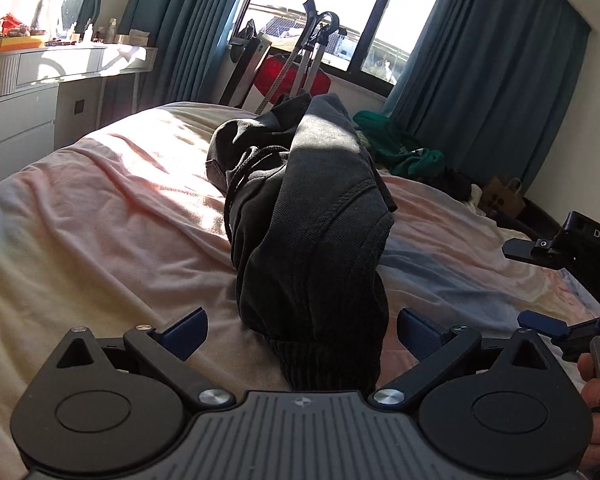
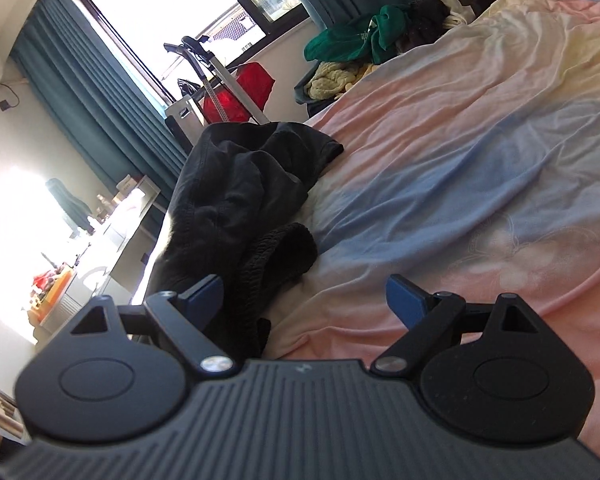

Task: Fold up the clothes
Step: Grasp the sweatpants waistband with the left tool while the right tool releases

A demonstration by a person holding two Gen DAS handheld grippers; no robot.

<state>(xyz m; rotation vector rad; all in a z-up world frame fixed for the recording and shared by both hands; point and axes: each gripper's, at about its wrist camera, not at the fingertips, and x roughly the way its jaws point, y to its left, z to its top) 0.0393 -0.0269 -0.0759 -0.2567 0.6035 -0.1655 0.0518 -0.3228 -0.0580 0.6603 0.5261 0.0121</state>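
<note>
Your left gripper (image 1: 302, 330) sits low over the bed (image 1: 100, 208), fingers (image 1: 186, 332) spread wide and released, nothing between them but the ribbed cuff (image 1: 324, 364) of the dark hoodie (image 1: 300, 208). That hoodie lies crumpled in a heap on the pink sheet, running from your fingertips up toward 12 o'clock, sun striking its top fold. At 3 o'clock in the left view your right gripper (image 1: 540, 284) comes in from the edge, fingers apart.

From the right wrist, your right gripper (image 2: 304, 300) is tilted, fingers (image 2: 406, 304) released and holding nothing. The hoodie (image 2: 236, 200) is at 11 o'clock, its cuff (image 2: 280, 256) just beyond your left finger; the right finger hangs over bare sheet (image 2: 460, 184). A green garment (image 2: 356, 40) lies in a pile off the far edge of the bed at 1 o'clock. Window (image 2: 172, 12) and teal curtains (image 2: 80, 92) are behind.
</note>
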